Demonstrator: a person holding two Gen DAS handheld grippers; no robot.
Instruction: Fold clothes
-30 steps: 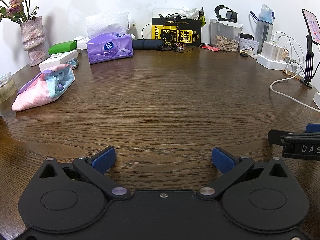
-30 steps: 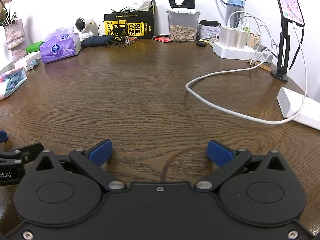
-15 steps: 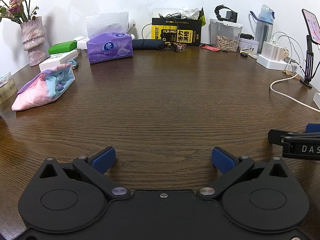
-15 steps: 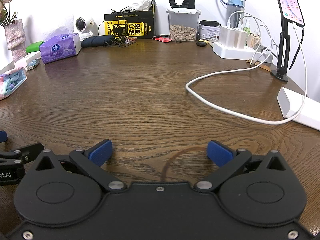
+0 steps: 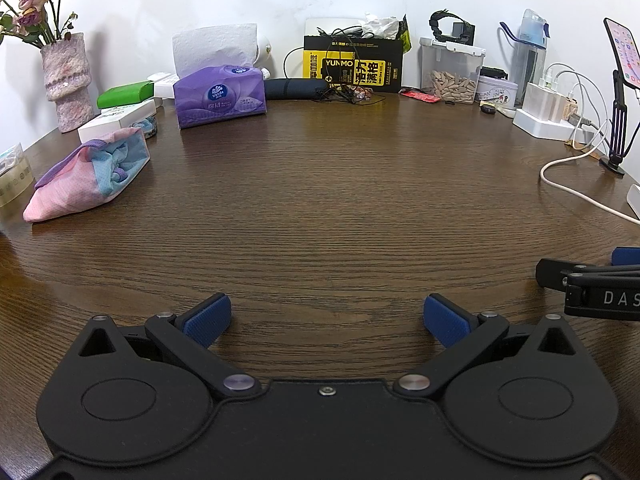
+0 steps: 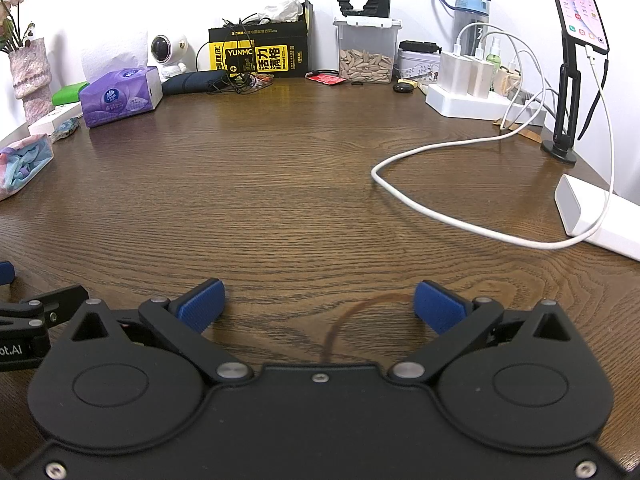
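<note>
A folded pink, blue and purple garment (image 5: 86, 174) lies at the far left of the brown wooden table (image 5: 320, 200); its edge (image 6: 22, 166) also shows at the left of the right wrist view. My left gripper (image 5: 327, 318) stands open low over the table's near part, nothing between its blue pads (image 5: 208, 318). My right gripper (image 6: 318, 310) is open too, empty, just right of the left one. Each gripper's side shows in the other's view: the right gripper's body (image 5: 592, 286), the left gripper's body (image 6: 28, 320).
Along the back wall stand a vase of dried roses (image 5: 66, 80), a purple tissue box (image 5: 220, 94), a black-yellow box (image 5: 354, 64), a clear seed container (image 5: 452, 70) and a water bottle (image 5: 532, 44). A white charger cable (image 6: 460, 216), power strip (image 6: 468, 96) and phone on a stand (image 6: 572, 52) crowd the right.
</note>
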